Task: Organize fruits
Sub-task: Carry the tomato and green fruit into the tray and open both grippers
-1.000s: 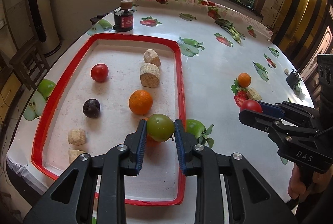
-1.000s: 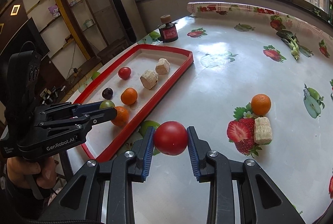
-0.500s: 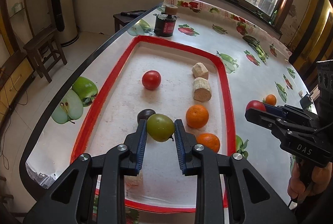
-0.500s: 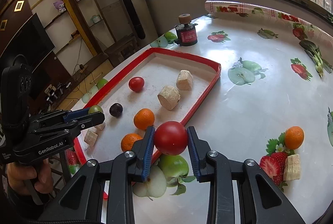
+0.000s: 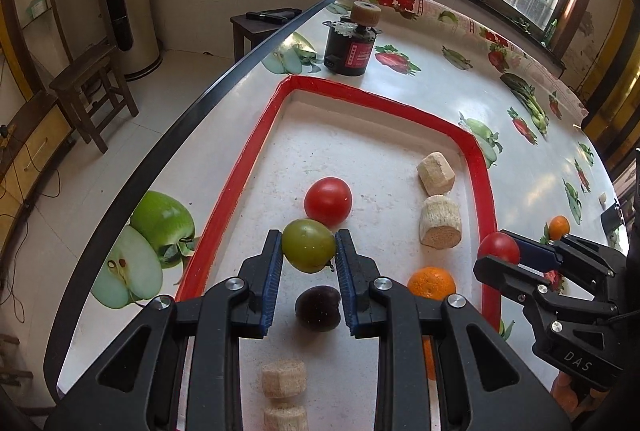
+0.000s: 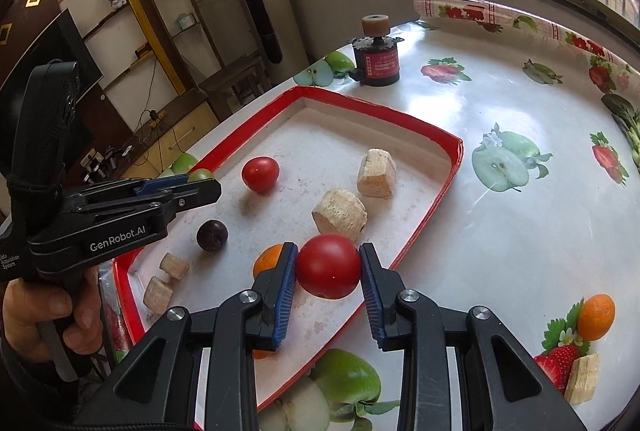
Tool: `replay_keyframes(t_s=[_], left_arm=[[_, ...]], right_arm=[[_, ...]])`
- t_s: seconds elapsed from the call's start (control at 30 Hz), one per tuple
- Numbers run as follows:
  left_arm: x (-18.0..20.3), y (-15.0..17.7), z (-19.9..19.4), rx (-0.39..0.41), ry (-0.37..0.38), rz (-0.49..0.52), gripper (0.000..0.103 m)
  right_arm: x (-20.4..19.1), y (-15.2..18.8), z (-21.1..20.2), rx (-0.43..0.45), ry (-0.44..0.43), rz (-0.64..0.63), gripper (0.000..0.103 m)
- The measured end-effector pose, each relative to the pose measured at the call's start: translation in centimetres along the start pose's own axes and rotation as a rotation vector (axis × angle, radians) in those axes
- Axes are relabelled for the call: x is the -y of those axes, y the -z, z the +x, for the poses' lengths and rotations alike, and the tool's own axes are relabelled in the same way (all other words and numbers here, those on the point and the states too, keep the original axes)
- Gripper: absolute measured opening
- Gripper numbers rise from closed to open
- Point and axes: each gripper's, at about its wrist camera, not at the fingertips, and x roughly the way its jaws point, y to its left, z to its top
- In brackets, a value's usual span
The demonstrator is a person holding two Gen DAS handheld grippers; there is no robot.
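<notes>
My left gripper (image 5: 308, 251) is shut on a green tomato (image 5: 308, 245) and holds it above the left part of the red-rimmed tray (image 5: 248, 159). My right gripper (image 6: 328, 267) is shut on a red tomato (image 6: 329, 266) above the tray's (image 6: 448, 167) right rim. In the tray lie a red tomato (image 5: 328, 201), a dark plum (image 5: 318, 309), an orange (image 5: 431, 283) and a second orange partly hidden under my fingers. The right gripper with its tomato (image 5: 498, 249) shows at the right of the left wrist view.
Several beige wood blocks (image 5: 440, 221) lie in the tray. A black motor with a cork roller (image 5: 352, 45) stands beyond the tray. On the fruit-print tablecloth, an orange (image 6: 596, 317) and a block (image 6: 580, 377) lie at the right. The table edge runs close on the left.
Both grippers moved forward and leftward over the tray with their tomatoes. The left one now hangs just before the tray's red tomato; the right one reached the tray's right rim.
</notes>
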Motion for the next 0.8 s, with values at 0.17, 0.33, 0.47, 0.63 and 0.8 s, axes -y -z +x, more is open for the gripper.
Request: replay_keyframes(t_s=[0.17,0.33,0.47,0.63,0.8], left_arm=[[-0.2,0.1,0.7,-0.022,-0.002,0.000,0.024],[-0.1,0.2,1.6,-0.044,-0.007,0.004,0.024],[0.0,0.4,2.3,-0.066,-0.020,0.001,0.024],[0.1,0.6,2.2,-0.063,-0.038,-0.002,0.024],[-0.1,1.0,1.4,-0.055,-0.043,-0.017,0.025]], right_arm=[[0.0,-0.1,1.1,-0.023,0.000,-0.016,0.031],[-0.2,0.1,1.9,-0.039,0.000,-0.025,0.032],[-0.1,0.1,2.1,-0.039,0.005,-0.023,0.032],[-0.2,0.2,2.0,-0.038,0.010,-0.030,0.035],[-0.5,0.5,1.3,-0.025,0.013,-0.039,0.042]])
